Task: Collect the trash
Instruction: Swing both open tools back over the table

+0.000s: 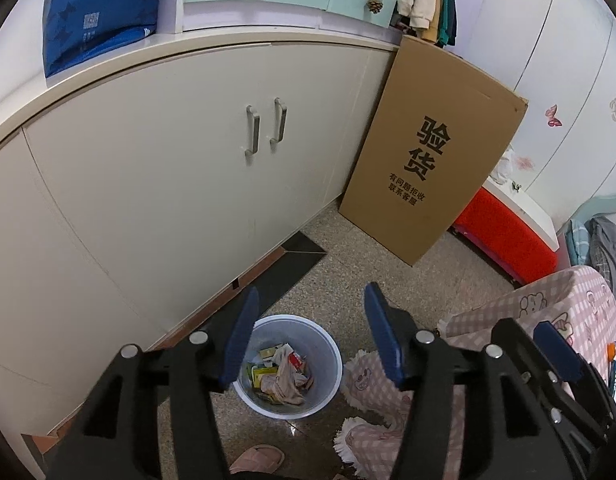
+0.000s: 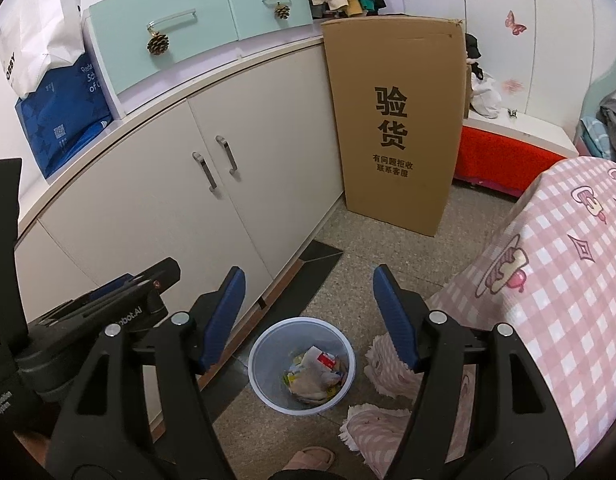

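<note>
Already the trash bin (image 1: 287,366) on the floor holds wrappers; left claw (image 1: 308,336) and right claw (image 2: 305,316) gape empty above, no loose trash visible.

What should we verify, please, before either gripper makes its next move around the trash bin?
1. Left gripper empty: ok, jaws apart with nothing between them.
2. Right gripper empty: ok, jaws apart, nothing held.
3. Trash bin upright on the floor: ok, standing beside the cabinet.
4. Trash inside the bin: ok, wrappers and crumpled paper lie in it, below the rim.
5. Loose trash left on the floor: cannot tell; only a slipper and the pink checked cloth show near the bin.
6. Grippers clear of each other: ok, they are apart in the right wrist view.
</note>
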`<state>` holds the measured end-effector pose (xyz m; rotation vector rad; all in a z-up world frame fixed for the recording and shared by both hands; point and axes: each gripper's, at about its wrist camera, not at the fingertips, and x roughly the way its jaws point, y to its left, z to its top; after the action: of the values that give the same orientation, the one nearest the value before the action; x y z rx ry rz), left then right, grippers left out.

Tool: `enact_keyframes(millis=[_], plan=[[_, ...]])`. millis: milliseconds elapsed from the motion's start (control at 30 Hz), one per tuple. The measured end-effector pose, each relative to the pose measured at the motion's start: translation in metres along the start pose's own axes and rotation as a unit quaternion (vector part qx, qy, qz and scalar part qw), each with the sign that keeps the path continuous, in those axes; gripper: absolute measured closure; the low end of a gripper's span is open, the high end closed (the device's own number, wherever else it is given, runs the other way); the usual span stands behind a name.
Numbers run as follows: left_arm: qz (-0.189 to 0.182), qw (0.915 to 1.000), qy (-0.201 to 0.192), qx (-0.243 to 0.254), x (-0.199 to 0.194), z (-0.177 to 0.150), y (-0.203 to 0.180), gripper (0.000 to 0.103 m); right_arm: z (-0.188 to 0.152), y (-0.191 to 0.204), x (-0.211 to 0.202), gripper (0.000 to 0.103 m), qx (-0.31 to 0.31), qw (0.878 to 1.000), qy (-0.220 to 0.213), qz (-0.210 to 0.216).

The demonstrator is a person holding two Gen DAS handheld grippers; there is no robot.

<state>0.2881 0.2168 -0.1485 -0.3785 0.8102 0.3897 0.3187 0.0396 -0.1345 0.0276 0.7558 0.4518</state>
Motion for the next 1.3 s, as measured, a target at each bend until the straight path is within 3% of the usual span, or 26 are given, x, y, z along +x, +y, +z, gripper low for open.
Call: enact_keyframes(millis=[700, 1000, 1300], plan=[[-0.025, 0.9984, -0.045, 0.022, -0.079, -0.015, -0.029, 0.041, -0.001, -0.017, -0.081, 0.033, 0.007, 0.999, -0.048, -0.018], [-0.055, 0.9948, -0.064, 0.058, -0.122, -0.036, -0.075, 0.038, -0.016, -0.057, -0.137, 0.032, 0.038, 0.995, -0.080, -0.042], [-0.091, 0.9870, -0.058, 0.119, -0.144, -0.068, -0.149, 0.033, -0.037, -0.131, -0.190, 0.030, 0.090, 0.987, -0.104, -0.086]])
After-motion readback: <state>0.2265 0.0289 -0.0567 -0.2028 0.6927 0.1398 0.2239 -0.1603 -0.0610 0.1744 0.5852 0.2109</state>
